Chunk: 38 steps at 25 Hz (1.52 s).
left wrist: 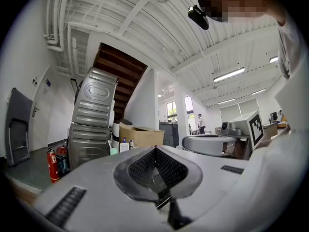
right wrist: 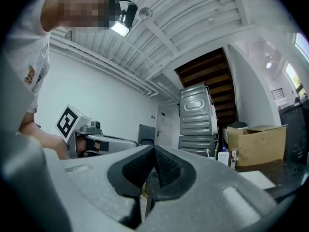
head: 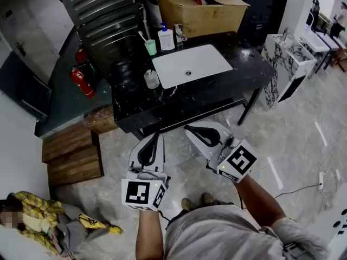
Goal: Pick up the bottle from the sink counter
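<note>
Nothing done yet: my left gripper (head: 157,137) and right gripper (head: 190,129) were clenched empty, well apart from bottle (head: 166,38), which stood on sink counter (head: 217,83).

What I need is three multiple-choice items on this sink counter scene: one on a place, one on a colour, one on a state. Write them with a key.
1. Where does the white plastic pump bottle with the blue top stand?
A. in the white basin
B. at the back of the black marble counter, beside the cup with the toothbrush
C. on the floor

2. What colour is that cup?
A. red
B. green
C. black

3. How are the two grippers?
A. both shut and empty
B. left shut on the bottle
C. both wide open

Key: 1 B, it stands at the counter's rear next to the cup; 2 B, the head view shows it pale green; 3 A, the left gripper and right gripper show jaws together, nothing between.
</note>
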Available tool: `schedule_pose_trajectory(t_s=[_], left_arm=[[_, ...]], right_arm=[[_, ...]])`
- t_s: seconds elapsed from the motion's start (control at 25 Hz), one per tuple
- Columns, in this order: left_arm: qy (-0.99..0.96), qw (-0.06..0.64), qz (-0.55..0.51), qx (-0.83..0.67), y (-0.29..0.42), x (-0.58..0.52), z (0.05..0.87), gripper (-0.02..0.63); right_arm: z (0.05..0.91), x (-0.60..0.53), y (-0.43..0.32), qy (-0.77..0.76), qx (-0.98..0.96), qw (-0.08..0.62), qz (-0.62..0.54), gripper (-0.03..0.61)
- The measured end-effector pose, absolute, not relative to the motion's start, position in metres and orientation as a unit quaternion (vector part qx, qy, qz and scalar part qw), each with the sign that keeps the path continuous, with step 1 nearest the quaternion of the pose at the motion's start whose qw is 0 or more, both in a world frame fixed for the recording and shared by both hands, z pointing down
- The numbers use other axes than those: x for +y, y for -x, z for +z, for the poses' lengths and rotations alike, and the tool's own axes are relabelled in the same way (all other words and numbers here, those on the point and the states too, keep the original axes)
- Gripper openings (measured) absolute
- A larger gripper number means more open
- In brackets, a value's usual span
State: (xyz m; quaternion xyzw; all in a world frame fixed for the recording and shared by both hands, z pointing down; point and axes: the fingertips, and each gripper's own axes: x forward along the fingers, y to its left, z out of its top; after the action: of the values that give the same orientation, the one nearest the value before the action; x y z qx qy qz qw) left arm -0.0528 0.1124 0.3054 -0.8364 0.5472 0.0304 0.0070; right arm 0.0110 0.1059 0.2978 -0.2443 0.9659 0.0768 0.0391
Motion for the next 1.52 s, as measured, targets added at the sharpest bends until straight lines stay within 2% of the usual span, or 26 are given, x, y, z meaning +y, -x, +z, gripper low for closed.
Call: schedule_pose_trajectory(t_s=[0.6, 0.92, 1.52], left_arm=[[0.848, 0.006, 0.053, 0.527, 0.105, 0.105, 0.308, 0.002], [0.856, 0.01, 0.053, 0.514, 0.107, 0.082, 0.311, 0.001], [0.845, 0.0, 0.031, 0.534, 0.119, -0.056, 0.33, 0.002]], right_arm=[[0.304, 0.102, 0.029, 0.281, 0.956, 0.018, 0.087, 0.001], [0.305, 0.082, 0.035, 0.288, 0.953, 0.018, 0.091, 0.002], [0.318, -0.067, 0.045, 0.266, 0.96, 0.022, 0.081, 0.001]])
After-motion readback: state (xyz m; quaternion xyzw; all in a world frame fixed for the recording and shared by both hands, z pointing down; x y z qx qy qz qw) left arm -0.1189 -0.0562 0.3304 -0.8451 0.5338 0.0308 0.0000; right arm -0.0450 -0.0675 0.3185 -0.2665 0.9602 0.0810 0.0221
